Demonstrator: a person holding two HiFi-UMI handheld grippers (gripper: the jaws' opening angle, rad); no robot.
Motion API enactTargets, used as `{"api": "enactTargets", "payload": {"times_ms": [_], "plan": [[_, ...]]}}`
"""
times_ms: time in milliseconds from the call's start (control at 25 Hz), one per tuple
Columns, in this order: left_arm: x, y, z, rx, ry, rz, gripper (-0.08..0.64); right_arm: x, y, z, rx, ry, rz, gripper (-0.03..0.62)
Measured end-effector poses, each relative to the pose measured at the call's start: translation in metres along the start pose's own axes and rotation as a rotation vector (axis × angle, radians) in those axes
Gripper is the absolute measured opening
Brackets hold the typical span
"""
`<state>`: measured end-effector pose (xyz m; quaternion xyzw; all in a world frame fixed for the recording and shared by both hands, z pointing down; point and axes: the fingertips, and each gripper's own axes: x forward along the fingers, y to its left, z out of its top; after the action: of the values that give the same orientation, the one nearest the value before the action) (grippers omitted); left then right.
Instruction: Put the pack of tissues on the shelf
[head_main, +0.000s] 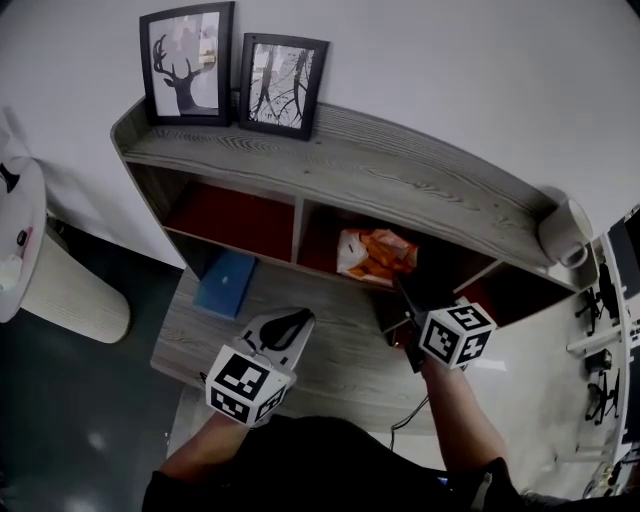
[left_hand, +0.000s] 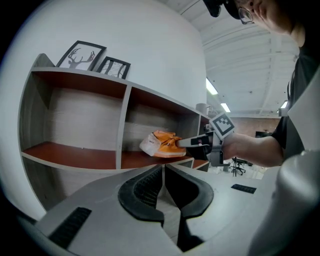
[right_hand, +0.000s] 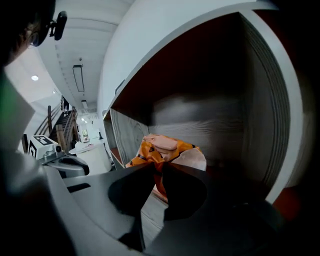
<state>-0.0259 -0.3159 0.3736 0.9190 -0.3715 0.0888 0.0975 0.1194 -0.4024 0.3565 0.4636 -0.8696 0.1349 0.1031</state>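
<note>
The orange and white pack of tissues (head_main: 372, 255) (left_hand: 162, 143) (right_hand: 167, 150) lies in the middle compartment of the grey wooden shelf (head_main: 400, 185), on its red floor. My right gripper (head_main: 403, 295) (left_hand: 186, 143) (right_hand: 157, 169) reaches into that compartment, with its jaws pinched on the near edge of the pack. My left gripper (head_main: 292, 322) (left_hand: 163, 169) hangs in front of the shelf, lower and to the left. Its jaws are shut with nothing between them.
Two framed pictures (head_main: 187, 62) (head_main: 283, 82) lean against the wall on the shelf top, and a white roll (head_main: 565, 232) lies at its right end. A blue flat thing (head_main: 225, 283) rests on the lower board. A white round bin (head_main: 70, 290) stands at the left.
</note>
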Motion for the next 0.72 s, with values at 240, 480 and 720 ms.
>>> {"api": "enactTargets", "payload": {"times_ms": [240, 480, 720], "plan": [[0.007, 0.004, -0.007, -0.019, 0.014, -0.009, 0.021, 0.02, 0.0, 0.0, -0.009, 0.019, -0.006, 0.041], [0.007, 0.005, -0.01, -0.031, 0.017, -0.013, 0.021, 0.033, 0.001, 0.0, 0.006, 0.03, -0.007, 0.074], [-0.004, 0.003, -0.009, -0.03, 0.0, -0.011, 0.021, 0.021, 0.008, 0.005, 0.002, -0.009, -0.031, 0.146]]}}
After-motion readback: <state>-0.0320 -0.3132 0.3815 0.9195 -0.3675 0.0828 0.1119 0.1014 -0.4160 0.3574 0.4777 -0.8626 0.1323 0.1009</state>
